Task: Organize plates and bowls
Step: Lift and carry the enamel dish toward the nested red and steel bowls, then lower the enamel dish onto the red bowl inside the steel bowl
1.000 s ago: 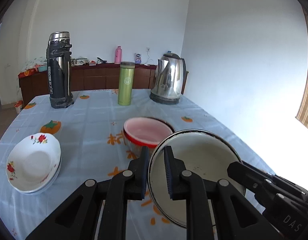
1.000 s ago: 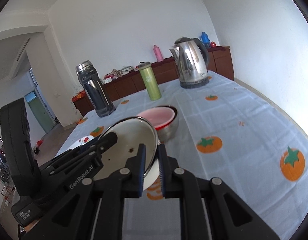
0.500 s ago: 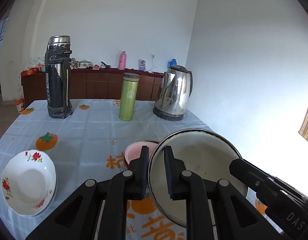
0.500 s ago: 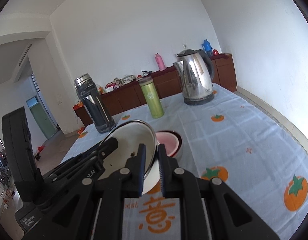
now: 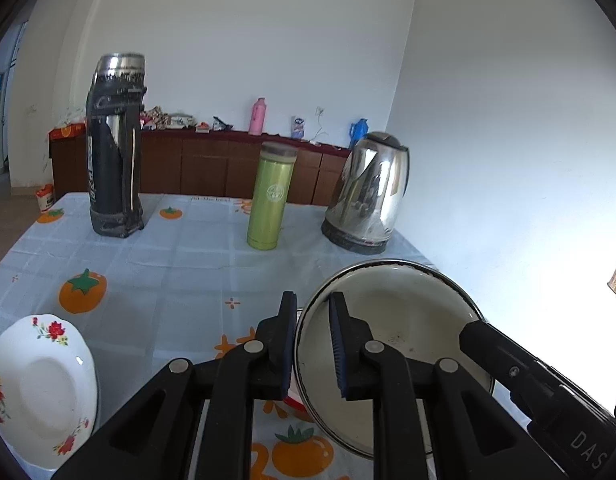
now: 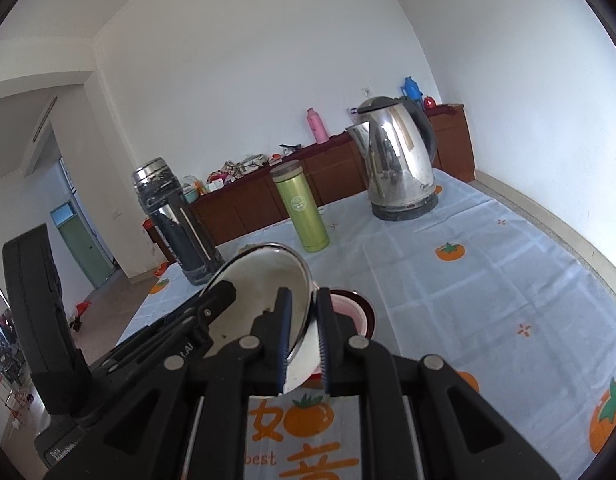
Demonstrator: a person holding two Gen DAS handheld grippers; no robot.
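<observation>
A cream enamel bowl (image 5: 396, 320) with a dark rim hangs above the table, held by both grippers at opposite sides of its rim. My left gripper (image 5: 312, 308) is shut on the bowl's left rim. My right gripper (image 6: 303, 312) is shut on the bowl's (image 6: 259, 280) right rim. Each gripper shows in the other's view: the right one (image 5: 508, 364), the left one (image 6: 211, 300). A pink bowl with a red outside (image 6: 350, 308) sits on the table just beneath, mostly hidden. White flowered plates (image 5: 43, 392) lie stacked at the near left.
On the far half of the table stand a dark thermos (image 5: 115, 160), a green flask (image 5: 269, 196) and a steel kettle (image 5: 368, 192). The blue cloth with orange fruit prints (image 6: 488, 280) reaches the table's right edge near the wall. A brown sideboard (image 5: 211, 168) stands behind.
Both grippers have carried the enamel bowl forward toward the flask and kettle. The pink bowl, in full view before, now lies mostly hidden under the held bowl.
</observation>
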